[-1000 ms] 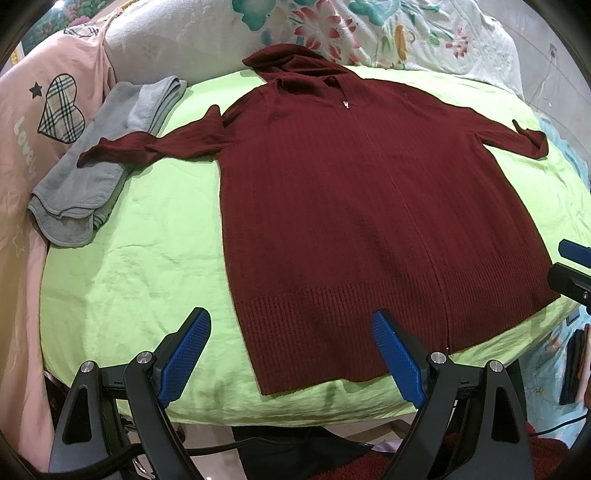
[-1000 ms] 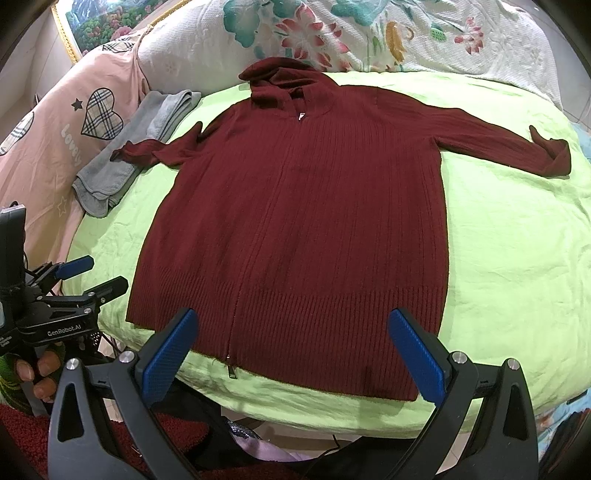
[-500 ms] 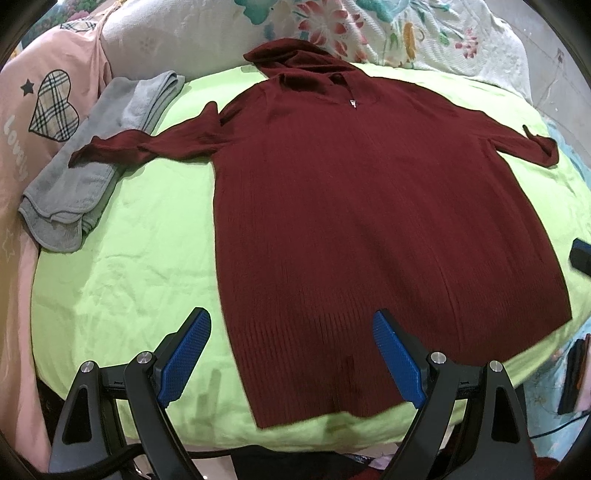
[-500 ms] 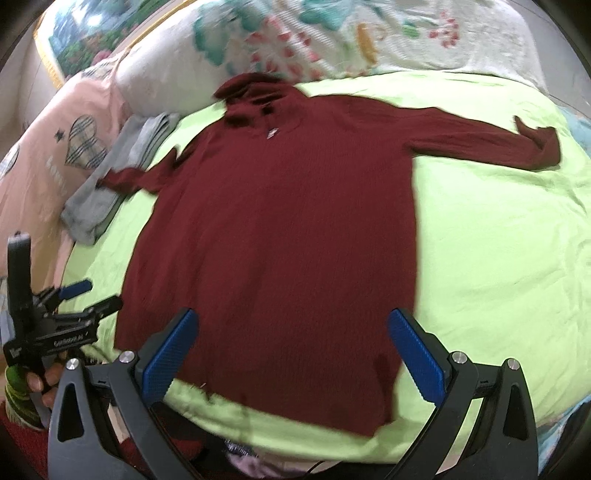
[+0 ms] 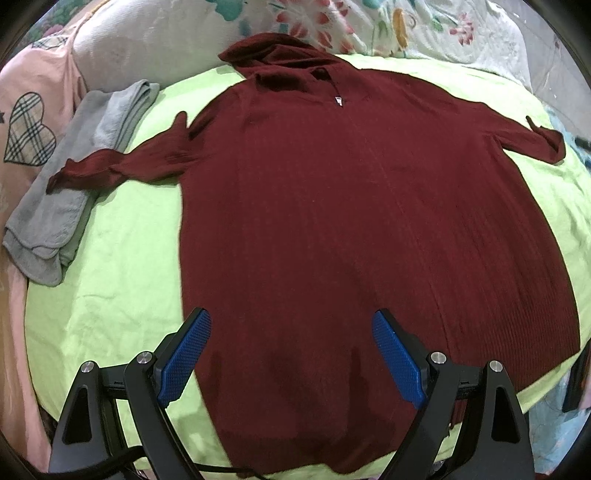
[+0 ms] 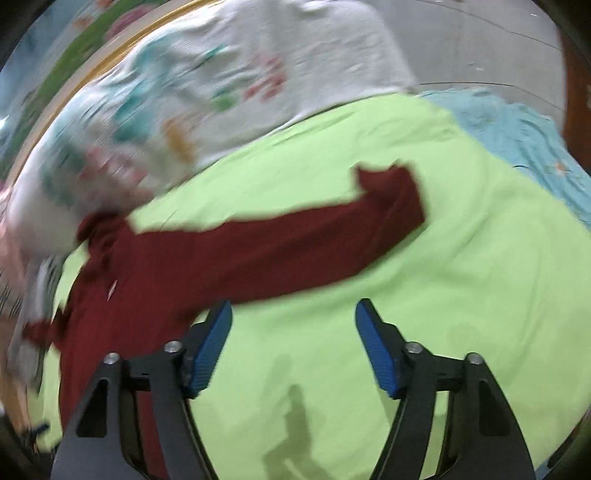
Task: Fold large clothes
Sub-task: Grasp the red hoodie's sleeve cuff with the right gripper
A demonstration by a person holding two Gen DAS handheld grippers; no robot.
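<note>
1. The bed (image 5: 110,280), under a lime-green sheet, fills both views, with a flowered pillow (image 5: 369,26) along the top of the frame.
2. The maroon hooded sweater (image 5: 351,221) lies flat and face up across the sheet, its long axis running from the hem at the bottom of the left view up to the hood at top centre. Both sleeves are spread sideways, one to the left edge and one to the right.
3. A folded grey garment (image 5: 74,177) sits at the left, under that sleeve's cuff.
4. The left hand-held gripper (image 5: 291,354) hovers over the hem, fingers wide apart, holding nothing.
5. The right hand-held gripper (image 6: 293,347), also spread and empty, points toward the outstretched sleeve (image 6: 295,251) in a blurred view.
6. I'd pinch that sleeve near the cuff, lift it only slightly, and carry it straight across the chest so the body stays unwrinkled.
</note>
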